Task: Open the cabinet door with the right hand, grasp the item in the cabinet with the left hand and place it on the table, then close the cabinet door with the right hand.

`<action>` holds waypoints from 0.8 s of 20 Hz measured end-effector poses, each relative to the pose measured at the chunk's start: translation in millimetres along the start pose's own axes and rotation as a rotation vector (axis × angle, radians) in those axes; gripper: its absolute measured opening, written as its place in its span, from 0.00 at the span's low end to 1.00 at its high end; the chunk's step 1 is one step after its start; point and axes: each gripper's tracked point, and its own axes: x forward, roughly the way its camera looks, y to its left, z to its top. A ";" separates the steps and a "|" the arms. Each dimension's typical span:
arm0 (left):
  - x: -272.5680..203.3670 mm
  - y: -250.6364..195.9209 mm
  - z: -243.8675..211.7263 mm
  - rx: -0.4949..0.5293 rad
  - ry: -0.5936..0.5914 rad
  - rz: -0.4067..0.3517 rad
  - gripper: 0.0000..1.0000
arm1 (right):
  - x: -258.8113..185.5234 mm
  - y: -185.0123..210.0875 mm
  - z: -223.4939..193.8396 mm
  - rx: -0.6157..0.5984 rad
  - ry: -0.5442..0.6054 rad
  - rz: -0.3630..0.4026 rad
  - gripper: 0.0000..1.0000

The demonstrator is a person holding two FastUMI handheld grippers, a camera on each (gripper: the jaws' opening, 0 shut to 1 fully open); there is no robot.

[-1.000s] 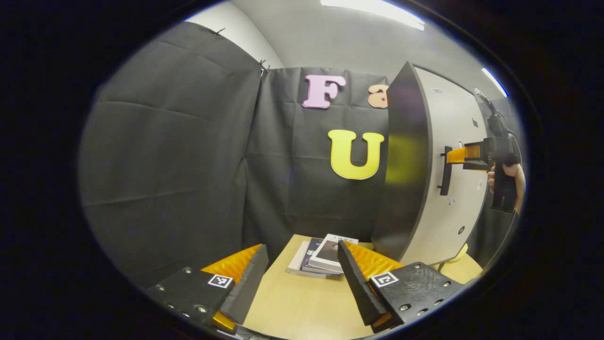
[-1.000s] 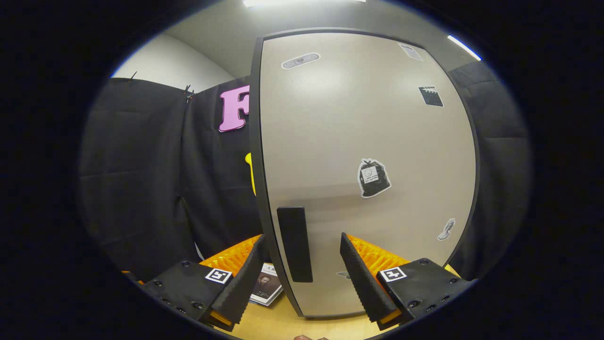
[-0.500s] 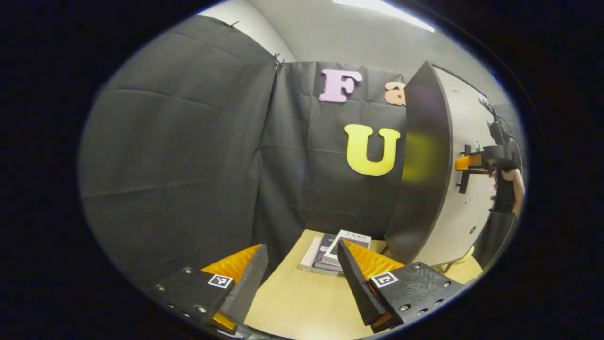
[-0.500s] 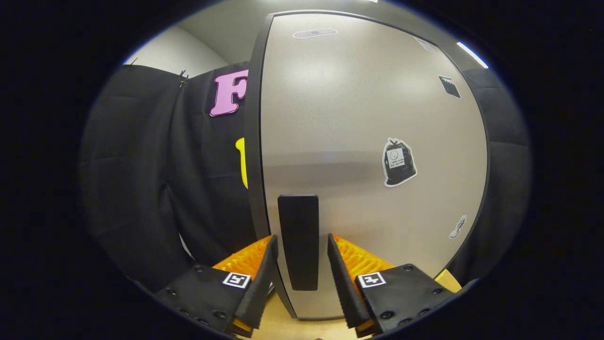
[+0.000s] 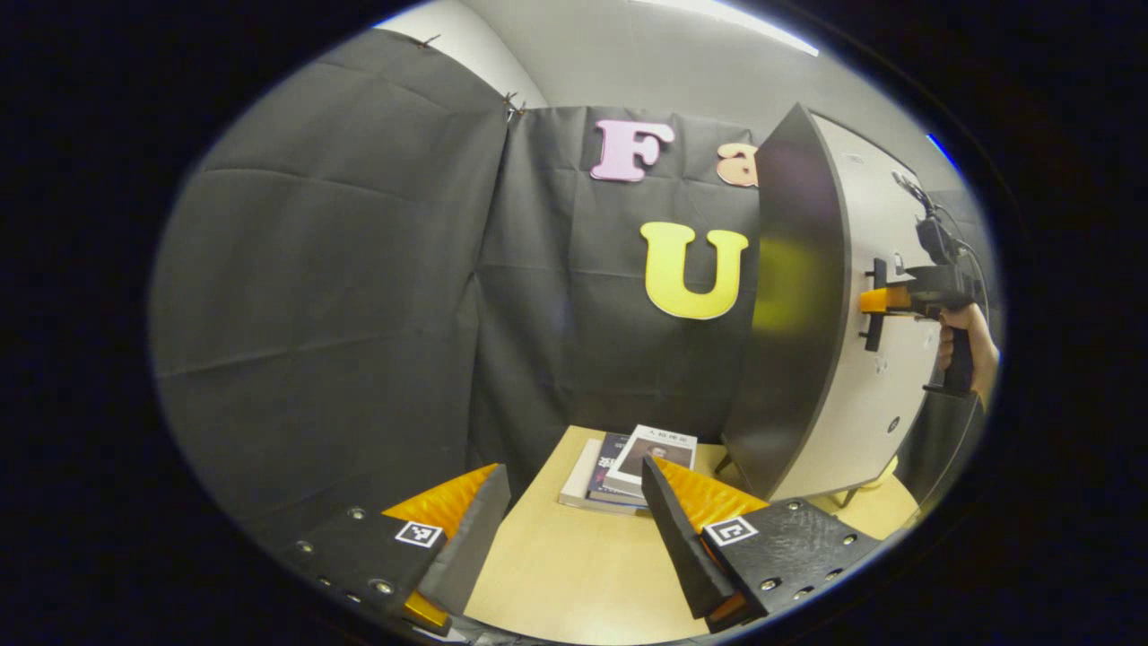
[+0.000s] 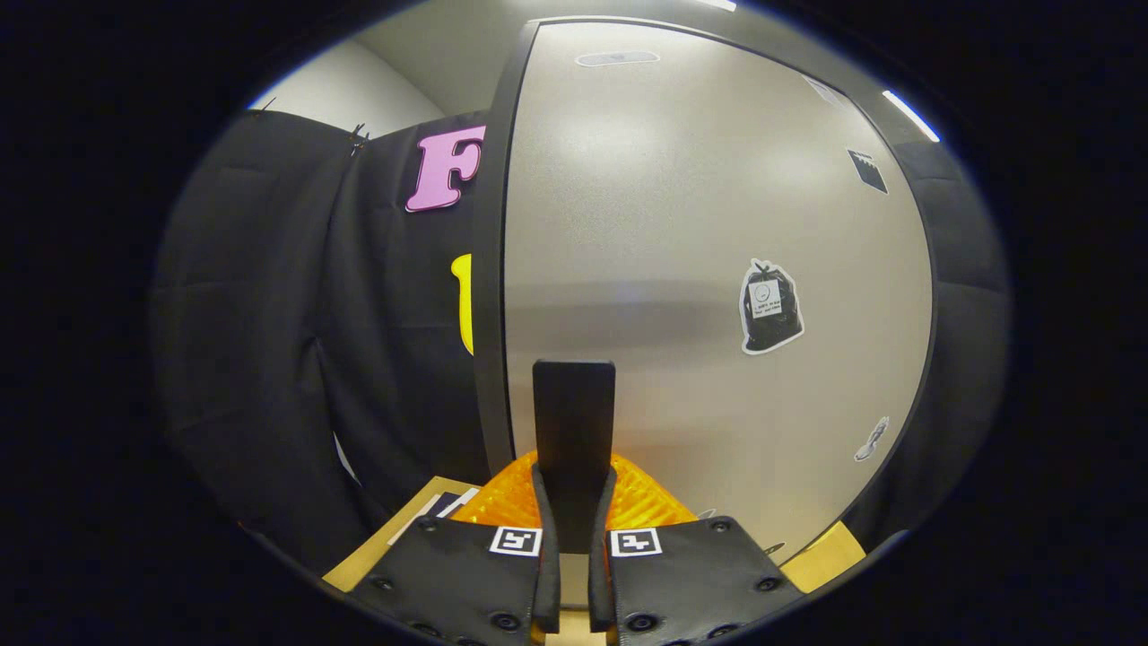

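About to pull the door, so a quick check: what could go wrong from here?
1. The right hand-held gripper grips only the lower end of the door handle; an angled pull might slip it off.
2. The cabinet door may swing toward the left hand-held gripper, which waits open over the table on the door's free-edge side.
3. The stacked books lie close to the cabinet; a wide swing could clip them.

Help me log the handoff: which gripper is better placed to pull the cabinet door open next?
Right. The right gripper is shut on the door handle, as the left gripper view also shows. The left gripper hangs open over the table near the books, away from the door.
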 end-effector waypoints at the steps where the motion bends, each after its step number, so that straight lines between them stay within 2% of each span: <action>1: 0.1 -4.0 -2.5 0.001 0.008 -0.009 0.90 | -0.6 -0.1 -1.3 -0.013 0.014 0.013 0.10; 3: -0.4 -11.0 -8.7 -0.003 0.026 -0.034 0.90 | -2.6 0.6 -3.6 -0.011 0.025 0.025 0.07; 8: -1.0 -36.4 -12.6 -0.009 0.037 -0.093 0.90 | -20.5 1.9 -5.5 -0.020 0.045 0.063 0.06; 9: -2.2 -40.1 -9.8 -0.007 0.032 -0.099 0.89 | -24.2 1.0 -6.7 -0.023 0.045 0.074 0.03; 10: -2.2 -45.3 -11.7 -0.005 0.031 -0.102 0.89 | -28.8 -0.1 -6.6 -0.026 0.044 0.087 0.07; 16: -28.9 -86.1 -2.8 -0.026 0.009 -0.080 0.90 | -63.2 -3.9 -10.8 -0.027 0.032 0.214 0.06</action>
